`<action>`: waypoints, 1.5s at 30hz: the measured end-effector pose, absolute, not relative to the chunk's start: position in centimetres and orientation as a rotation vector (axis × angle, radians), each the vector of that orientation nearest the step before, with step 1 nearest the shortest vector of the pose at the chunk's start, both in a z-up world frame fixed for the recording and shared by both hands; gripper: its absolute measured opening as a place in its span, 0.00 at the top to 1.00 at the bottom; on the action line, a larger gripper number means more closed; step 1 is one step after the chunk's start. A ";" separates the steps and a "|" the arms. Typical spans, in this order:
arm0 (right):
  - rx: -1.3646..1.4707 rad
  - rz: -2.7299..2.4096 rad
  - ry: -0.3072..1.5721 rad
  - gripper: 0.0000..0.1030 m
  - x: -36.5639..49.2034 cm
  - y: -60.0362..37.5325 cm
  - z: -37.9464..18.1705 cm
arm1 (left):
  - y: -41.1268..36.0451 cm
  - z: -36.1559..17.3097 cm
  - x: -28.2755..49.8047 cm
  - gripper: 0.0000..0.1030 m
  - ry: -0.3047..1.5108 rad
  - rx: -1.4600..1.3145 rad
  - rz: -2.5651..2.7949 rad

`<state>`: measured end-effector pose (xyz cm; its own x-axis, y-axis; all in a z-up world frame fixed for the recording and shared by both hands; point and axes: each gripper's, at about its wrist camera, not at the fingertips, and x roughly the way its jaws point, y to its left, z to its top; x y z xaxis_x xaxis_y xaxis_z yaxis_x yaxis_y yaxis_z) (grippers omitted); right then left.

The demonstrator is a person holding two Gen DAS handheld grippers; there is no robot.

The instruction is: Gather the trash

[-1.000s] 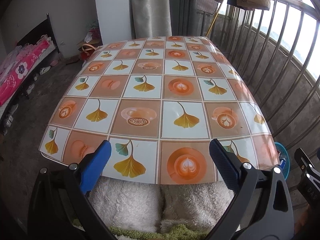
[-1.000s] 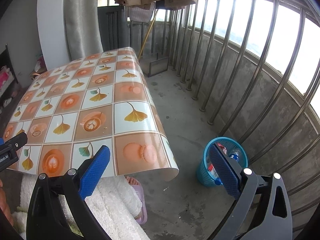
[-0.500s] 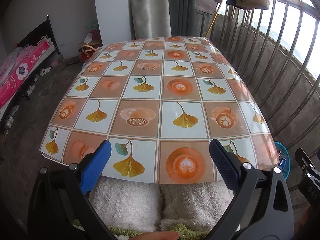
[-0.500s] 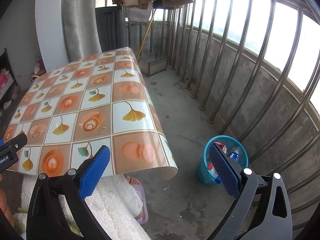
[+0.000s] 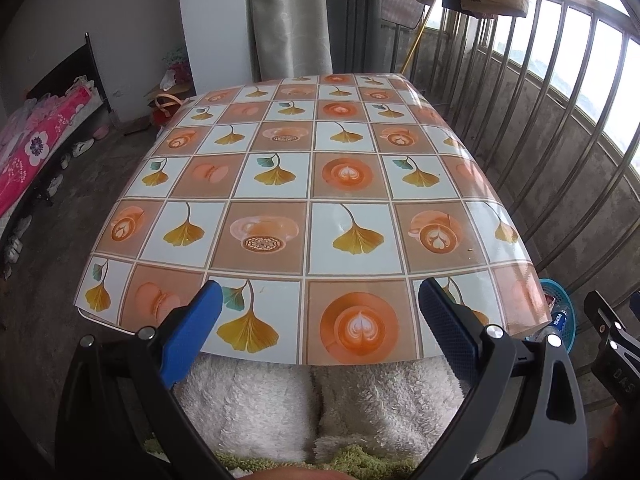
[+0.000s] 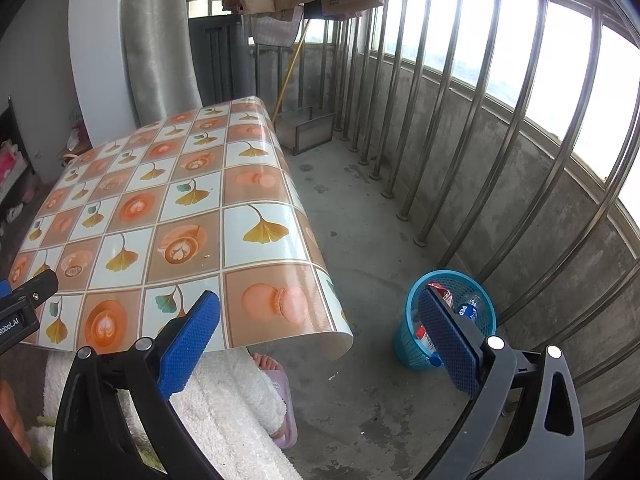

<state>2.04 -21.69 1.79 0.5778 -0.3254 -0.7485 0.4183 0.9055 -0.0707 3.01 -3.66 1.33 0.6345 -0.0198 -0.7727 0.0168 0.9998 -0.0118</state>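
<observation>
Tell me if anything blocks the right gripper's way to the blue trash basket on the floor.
Nothing visible does. The right gripper is open and empty, and only bare concrete floor lies before the blue basket, which stands beside the railing, clear of the table.
</observation>
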 end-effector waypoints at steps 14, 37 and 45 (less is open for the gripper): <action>0.136 -0.449 0.849 0.06 1.7 -21.8 1.8 | -3.8 1.4 3.0 0.08 0.882 -0.003 -0.020; 0.138 -0.451 0.849 0.06 1.8 -21.8 1.8 | -3.6 1.2 3.1 0.08 0.885 -0.004 -0.017; 0.139 -0.449 0.850 0.06 1.8 -21.8 1.8 | -3.6 1.1 3.0 0.08 0.888 -0.005 -0.017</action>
